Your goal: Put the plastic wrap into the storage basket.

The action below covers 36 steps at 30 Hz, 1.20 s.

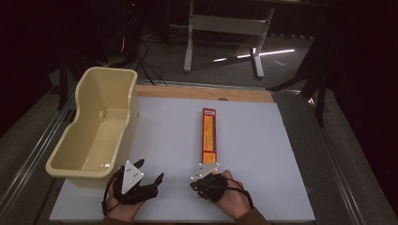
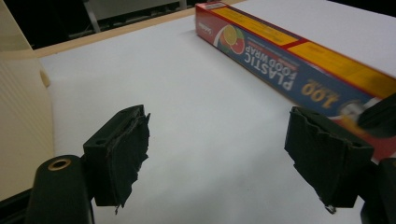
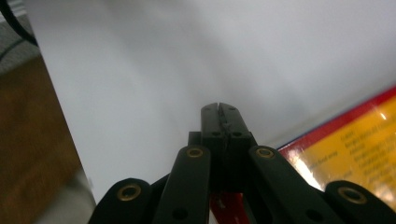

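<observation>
A long red, yellow and blue box of plastic food wrap lies on the white board, pointing away from me. My right gripper sits at the box's near end, and in the right gripper view its jaws are pressed together with nothing between them, just above the box's edge. My left gripper rests left of the box with its jaws spread wide. In the left gripper view the left gripper holds nothing, and the box runs past its right jaw.
A deep cream plastic tub stands on the board's left side, close to my left gripper; its wall fills the left of the left gripper view. A wooden strip borders the far edge. Metal rails flank the board.
</observation>
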Motion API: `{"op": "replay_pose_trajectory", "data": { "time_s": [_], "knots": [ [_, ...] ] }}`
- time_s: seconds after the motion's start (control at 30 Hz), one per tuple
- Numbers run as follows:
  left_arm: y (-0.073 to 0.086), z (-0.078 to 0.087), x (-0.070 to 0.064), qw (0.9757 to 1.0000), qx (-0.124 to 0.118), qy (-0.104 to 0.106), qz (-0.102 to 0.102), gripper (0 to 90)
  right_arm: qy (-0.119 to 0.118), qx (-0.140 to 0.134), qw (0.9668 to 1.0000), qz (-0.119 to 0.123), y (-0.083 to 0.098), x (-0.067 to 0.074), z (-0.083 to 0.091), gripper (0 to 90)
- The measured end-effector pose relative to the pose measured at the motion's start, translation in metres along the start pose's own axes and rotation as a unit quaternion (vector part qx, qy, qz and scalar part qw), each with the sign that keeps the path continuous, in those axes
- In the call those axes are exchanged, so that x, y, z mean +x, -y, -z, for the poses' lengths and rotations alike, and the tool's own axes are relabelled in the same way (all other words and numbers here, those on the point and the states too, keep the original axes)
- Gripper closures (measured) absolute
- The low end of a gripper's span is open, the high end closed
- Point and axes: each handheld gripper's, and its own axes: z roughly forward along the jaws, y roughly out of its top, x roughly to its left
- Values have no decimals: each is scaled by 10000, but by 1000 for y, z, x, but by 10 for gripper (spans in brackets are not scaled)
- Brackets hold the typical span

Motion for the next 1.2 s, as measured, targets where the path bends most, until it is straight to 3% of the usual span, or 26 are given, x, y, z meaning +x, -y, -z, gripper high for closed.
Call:
{"op": "replay_pose_trajectory", "data": {
  "time_s": [0.17, 0.2, 0.27, 0.33, 0.47, 0.5, 0.53, 0.57, 0.67, 0.8, 1.03, 1.2],
  "knots": [
    [0, 0, -1, 10000, 1, 4, -14, 215, 306, 185, 9991, -210, 22, -12, 15, 899],
    [0, 0, -1, 10000, 9, 5, -19, 215, 429, 218, 9981, -393, 34, -22, 23, 899],
    [0, -1, -1, 10000, 10, 2, -13, 215, 465, 225, 9976, -468, 38, -26, 26, 899],
    [0, -1, -1, 10000, 19, 6, -27, 215, 535, 219, 9959, -691, 48, -39, 33, 899],
    [0, -2, -1, 10000, 21, 6, -24, 215, 793, 323, 9925, -874, 60, -56, 40, 898],
    [0, -2, -1, 10000, 26, 6, -19, 215, 856, 328, 9910, -971, 63, -61, 42, 898],
    [0, -2, -1, 10000, 26, 6, -16, 215, 1077, 414, 9869, -1126, 68, -72, 46, 892],
    [0, -2, -1, 10000, 34, 8, -23, 215, 1080, 441, 9860, -1191, 69, -76, 48, 877],
    [0, -3, -1, 10000, 42, 18, -31, 215, 862, 167, 9904, -1063, 66, -83, 53, 793],
    [0, -3, -1, 10000, 47, 21, -25, 215, 879, -180, 9920, -889, 47, -91, 64, 694],
    [0, -3, -1, 10000, 52, 40, -13, 215, 832, -237, 9924, -879, 27, -108, 60, 624],
    [0, -3, -1, 10000, 59, 49, -6, 215, 777, -113, 9936, -811, 14, -124, 51, 579]
  ]
}}
